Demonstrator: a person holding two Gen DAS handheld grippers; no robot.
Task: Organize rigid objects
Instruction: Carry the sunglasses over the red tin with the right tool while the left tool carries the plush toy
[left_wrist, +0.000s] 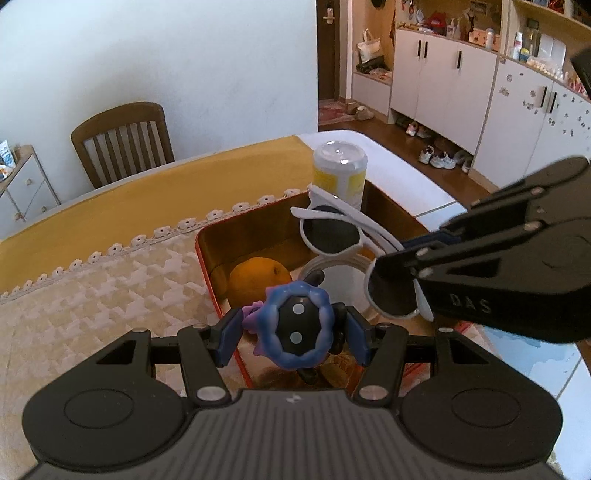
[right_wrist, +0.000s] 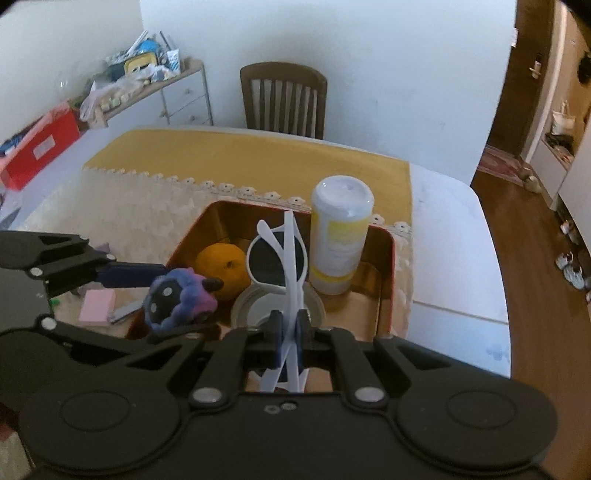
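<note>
The left gripper (left_wrist: 291, 338) clamps the blue toy (left_wrist: 293, 332) above the tin (left_wrist: 207, 258); the right gripper (right_wrist: 290, 328) clamps the white sunglasses (right_wrist: 279, 258) over it. Each should be lowered clear of the orange (left_wrist: 258, 280) before release.

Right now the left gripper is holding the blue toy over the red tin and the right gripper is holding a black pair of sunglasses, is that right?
Not quite: the sunglasses have a white frame with dark lenses, as the right wrist view shows. The rest holds: the left gripper grips the blue toy over the red tin, and the right gripper clamps the sunglasses.
</note>
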